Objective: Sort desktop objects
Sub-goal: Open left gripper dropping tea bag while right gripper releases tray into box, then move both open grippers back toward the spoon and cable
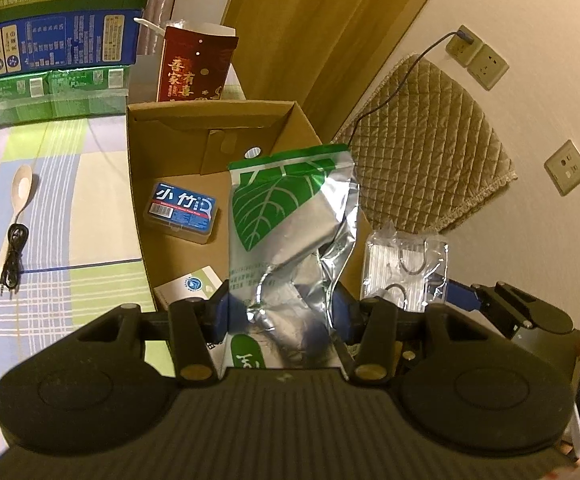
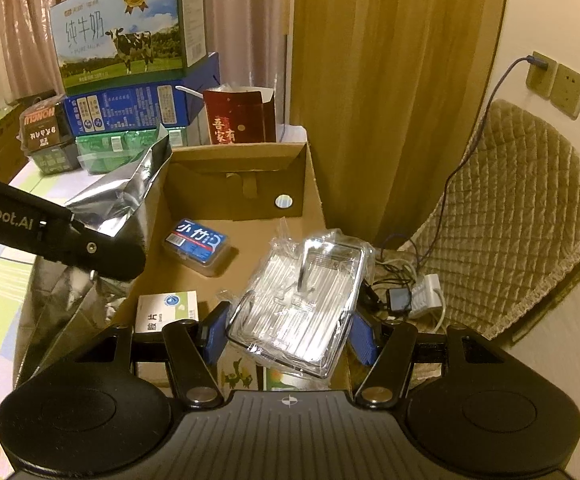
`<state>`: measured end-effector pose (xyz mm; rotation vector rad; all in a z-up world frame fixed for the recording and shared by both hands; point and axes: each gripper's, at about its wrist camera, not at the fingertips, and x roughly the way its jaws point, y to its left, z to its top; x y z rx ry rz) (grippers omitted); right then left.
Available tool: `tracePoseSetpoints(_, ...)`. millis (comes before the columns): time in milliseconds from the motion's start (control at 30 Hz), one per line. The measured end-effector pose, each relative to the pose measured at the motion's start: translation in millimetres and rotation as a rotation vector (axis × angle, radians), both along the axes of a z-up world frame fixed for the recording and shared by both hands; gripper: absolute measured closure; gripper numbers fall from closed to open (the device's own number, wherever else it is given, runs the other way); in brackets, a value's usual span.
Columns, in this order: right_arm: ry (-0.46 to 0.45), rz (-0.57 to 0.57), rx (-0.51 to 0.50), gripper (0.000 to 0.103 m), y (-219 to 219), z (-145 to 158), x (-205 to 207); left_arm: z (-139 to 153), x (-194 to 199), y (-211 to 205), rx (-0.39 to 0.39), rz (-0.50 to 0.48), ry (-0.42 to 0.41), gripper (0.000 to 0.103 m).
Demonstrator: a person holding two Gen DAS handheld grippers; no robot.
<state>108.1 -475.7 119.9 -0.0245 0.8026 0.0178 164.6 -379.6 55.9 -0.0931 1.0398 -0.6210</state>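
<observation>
My left gripper is shut on the lower part of a crumpled silver foil bag with a green leaf print, held upright over the open cardboard box. My right gripper is shut on a clear plastic packet of white sticks, held above the box's right side. In the box lie a blue-labelled floss case and a small white carton. The right wrist view also shows the foil bag at the left, beside the black housing of the left tool.
Stacked milk cartons and a red box stand behind the cardboard box. A wooden spoon and a coiled black cable lie on the checked tablecloth. To the right are a quilted cushion, a power strip and wall sockets.
</observation>
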Motion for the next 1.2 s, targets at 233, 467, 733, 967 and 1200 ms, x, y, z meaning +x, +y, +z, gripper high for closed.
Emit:
tracePoseSetpoints(233,0.009,0.001,0.001,0.045,0.8,-5.3,3.8,-4.1,7.4,1.0,-0.019,0.027,-0.006,0.063)
tracePoseSetpoints(467,0.009,0.003,0.001,0.045,1.1,-5.9,2.5,4.8,7.8,11.7,-0.020,0.039,-0.035,0.063)
tracePoseSetpoints(733,0.005,0.016,0.004,0.045,9.9,-4.1,1.6,4.2,1.1,29.5,-0.001,0.059,-0.050,0.063)
tracePoseSetpoints(967,-0.006,0.022,0.012,0.045,15.1,-0.3,4.0,2.2,-3.0,47.1,0.010,0.078,-0.057,0.063)
tracePoseSetpoints(1200,-0.038,0.020,0.058,0.026,13.9,4.7,7.4,2.3,-5.4,65.1,0.031,0.099,-0.078,0.052)
